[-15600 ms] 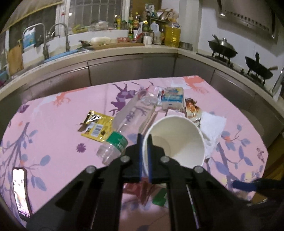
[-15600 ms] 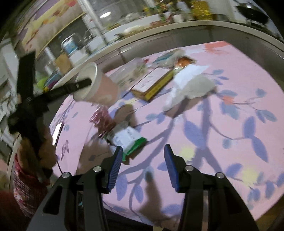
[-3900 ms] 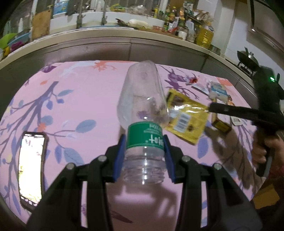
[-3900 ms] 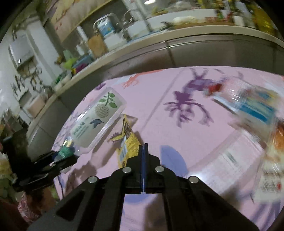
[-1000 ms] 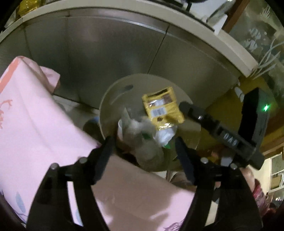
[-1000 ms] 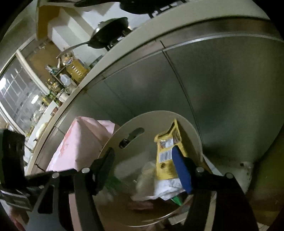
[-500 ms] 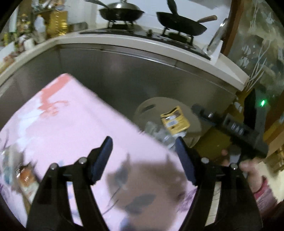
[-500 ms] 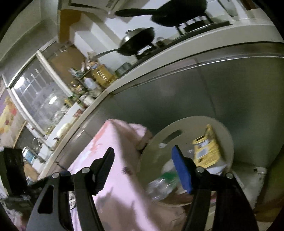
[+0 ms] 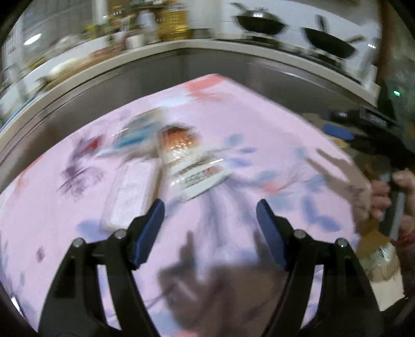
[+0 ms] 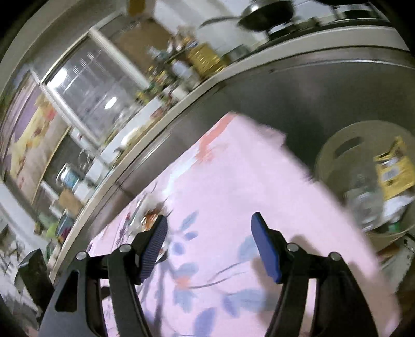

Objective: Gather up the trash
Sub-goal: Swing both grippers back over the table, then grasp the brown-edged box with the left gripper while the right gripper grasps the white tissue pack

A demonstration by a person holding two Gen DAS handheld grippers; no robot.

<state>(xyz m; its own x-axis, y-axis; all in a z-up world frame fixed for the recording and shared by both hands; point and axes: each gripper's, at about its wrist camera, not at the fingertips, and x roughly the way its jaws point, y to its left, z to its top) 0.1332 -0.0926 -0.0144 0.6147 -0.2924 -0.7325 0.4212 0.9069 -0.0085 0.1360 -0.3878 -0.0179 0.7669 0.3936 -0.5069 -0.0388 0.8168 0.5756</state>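
Note:
My left gripper (image 9: pixel 210 230) hangs over the pink flowered tablecloth (image 9: pixel 233 124), its jaws opening, with nothing between them. Ahead of it lie blurred pieces of trash: a white carton (image 9: pixel 132 191), a clear wrapper with orange contents (image 9: pixel 181 142), a white packet (image 9: pixel 202 178) and a blue-and-white pack (image 9: pixel 137 132). My right gripper (image 10: pixel 208 246) is open and empty above the cloth (image 10: pixel 228 186). To its right stands the round beige bin (image 10: pixel 337 155) holding the yellow packet (image 10: pixel 396 168) and the clear bottle (image 10: pixel 363 202). The right gripper (image 9: pixel 337 131) also shows at the left view's right edge.
A steel counter front (image 9: pixel 272 67) curves behind the table, with woks (image 9: pixel 259 23) on the stove and bottles along the top. A person's hand (image 9: pixel 381 197) grips the right tool's handle. The left tool's black body (image 10: pixel 36 274) sits at the lower left.
Both grippers swung away from the bin and back over the table. The bottle and yellow packet stay in the bin. The left view now faces the remaining trash.

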